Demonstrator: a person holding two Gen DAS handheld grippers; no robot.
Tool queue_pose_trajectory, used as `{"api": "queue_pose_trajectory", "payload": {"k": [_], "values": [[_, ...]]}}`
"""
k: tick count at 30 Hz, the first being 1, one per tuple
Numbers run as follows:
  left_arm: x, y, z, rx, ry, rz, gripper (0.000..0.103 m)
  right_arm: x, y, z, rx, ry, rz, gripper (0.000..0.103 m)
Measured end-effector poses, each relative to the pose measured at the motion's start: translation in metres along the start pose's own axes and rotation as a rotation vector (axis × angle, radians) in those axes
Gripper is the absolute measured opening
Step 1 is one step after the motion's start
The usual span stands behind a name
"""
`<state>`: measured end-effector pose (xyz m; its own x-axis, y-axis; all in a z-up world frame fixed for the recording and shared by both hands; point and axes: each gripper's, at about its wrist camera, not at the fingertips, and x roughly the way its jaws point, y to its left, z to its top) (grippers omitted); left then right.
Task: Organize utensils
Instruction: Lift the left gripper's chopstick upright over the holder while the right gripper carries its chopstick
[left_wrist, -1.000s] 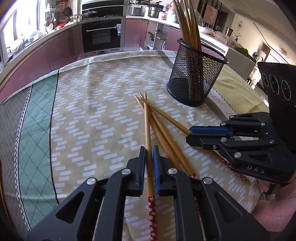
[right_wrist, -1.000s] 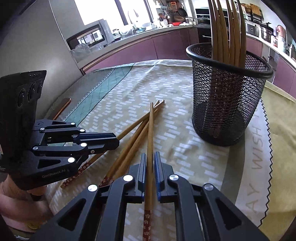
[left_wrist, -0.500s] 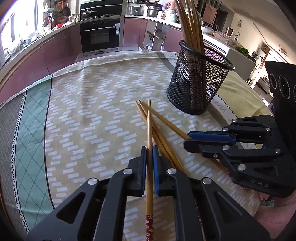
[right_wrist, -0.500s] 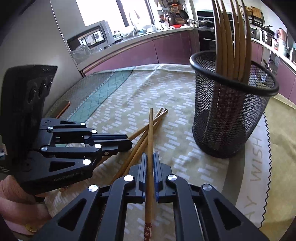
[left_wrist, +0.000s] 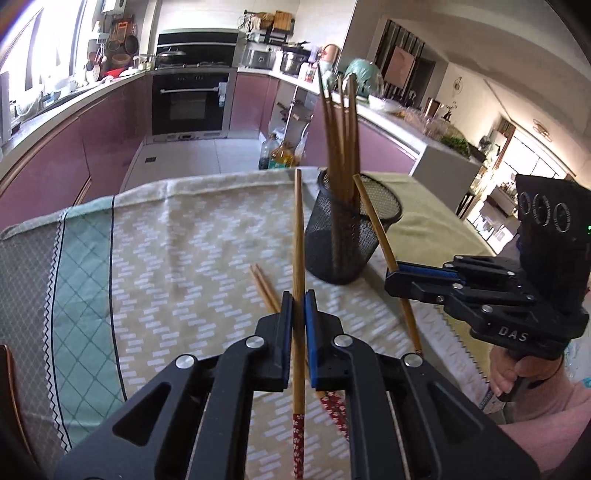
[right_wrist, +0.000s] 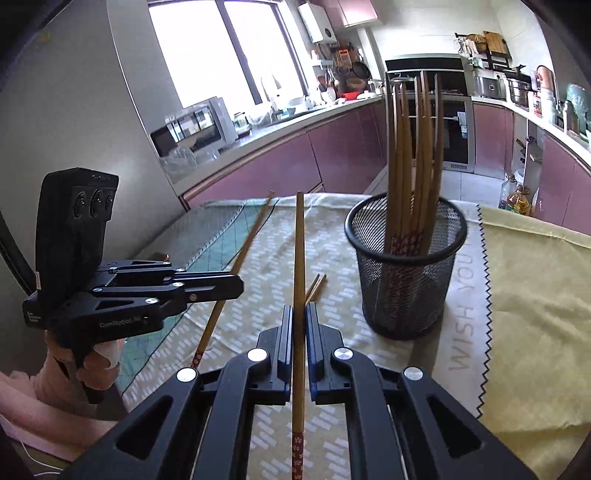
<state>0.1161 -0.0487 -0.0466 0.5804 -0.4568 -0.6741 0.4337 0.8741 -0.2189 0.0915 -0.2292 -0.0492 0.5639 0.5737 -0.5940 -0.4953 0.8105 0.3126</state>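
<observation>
My left gripper (left_wrist: 298, 299) is shut on a bamboo chopstick (left_wrist: 298, 236) with a red flowered end, held up off the table. My right gripper (right_wrist: 298, 312) is shut on another such chopstick (right_wrist: 298, 251), also lifted. Each gripper shows in the other's view: the right gripper (left_wrist: 397, 275) with its chopstick (left_wrist: 373, 218), the left gripper (right_wrist: 236, 286) with its chopstick (right_wrist: 251, 236). A black mesh holder (left_wrist: 345, 240) with several upright chopsticks stands ahead, also in the right wrist view (right_wrist: 406, 280). Two chopsticks (left_wrist: 264, 288) lie on the cloth.
The table carries a patterned cloth (left_wrist: 166, 258) with a green band on the left and a yellow cloth (right_wrist: 535, 295) on the right. Kitchen counters and an oven (left_wrist: 192, 99) lie beyond the far table edge.
Both grippers have risen from the table, each lifting its chopstick out of the pile. Two chopsticks stay on the cloth. The holder now looks farther and lower.
</observation>
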Motion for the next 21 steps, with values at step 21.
{"api": "queue_pose_trajectory", "payload": {"k": [21], "values": [[-0.049, -0.021, 0.042, 0.005, -0.16, -0.112, 0.007, -0.057, -0.019, 0.035, 0.01, -0.18, -0.015, 0.006]]}}
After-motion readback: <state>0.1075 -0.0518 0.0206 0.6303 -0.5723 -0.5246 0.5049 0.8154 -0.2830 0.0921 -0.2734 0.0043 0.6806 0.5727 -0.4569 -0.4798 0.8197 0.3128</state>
